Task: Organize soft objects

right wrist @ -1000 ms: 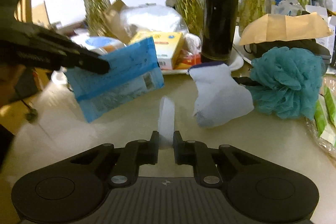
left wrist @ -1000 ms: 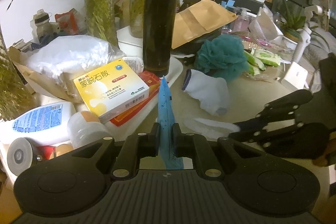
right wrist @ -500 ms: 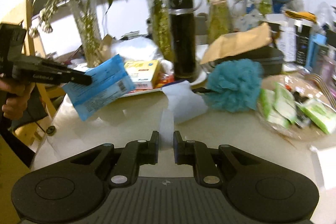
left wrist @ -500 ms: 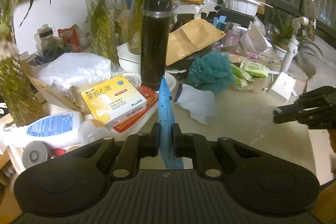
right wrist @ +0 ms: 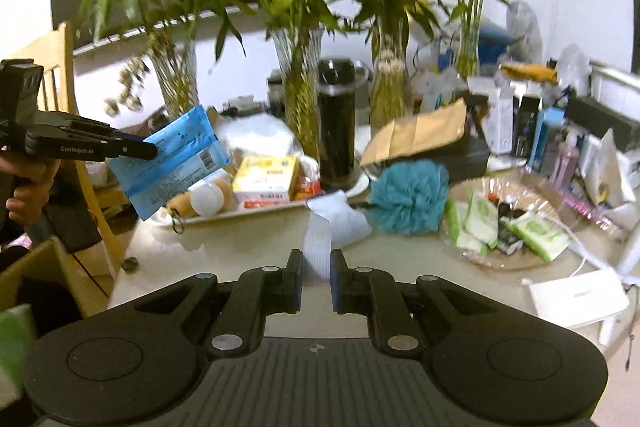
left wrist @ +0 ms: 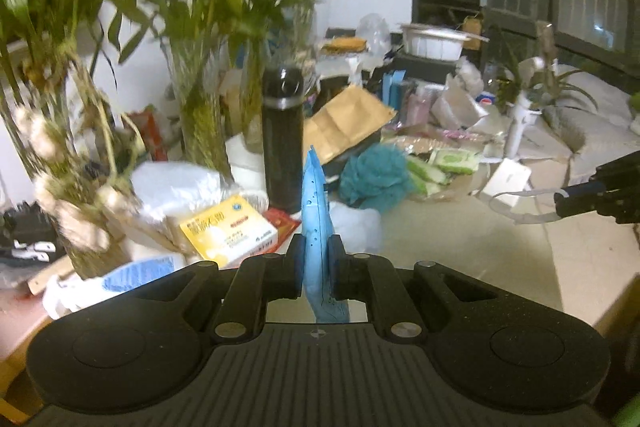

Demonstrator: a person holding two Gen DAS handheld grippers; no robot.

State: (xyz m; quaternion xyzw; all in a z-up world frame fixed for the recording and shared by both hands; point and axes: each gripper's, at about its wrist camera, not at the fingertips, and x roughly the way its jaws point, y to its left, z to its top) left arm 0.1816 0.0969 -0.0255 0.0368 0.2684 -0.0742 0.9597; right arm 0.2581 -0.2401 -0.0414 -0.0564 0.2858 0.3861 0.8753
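Blue soft packet [left wrist: 316,211] sits pinched between the left gripper's [left wrist: 316,259] jaws, up in the air. Something white [right wrist: 317,245] is squeezed in the right gripper [right wrist: 316,273]. I think both are being carried away; next they need a resting spot. The teal puff [right wrist: 408,197] waits at one o'clock on the table [right wrist: 248,247].
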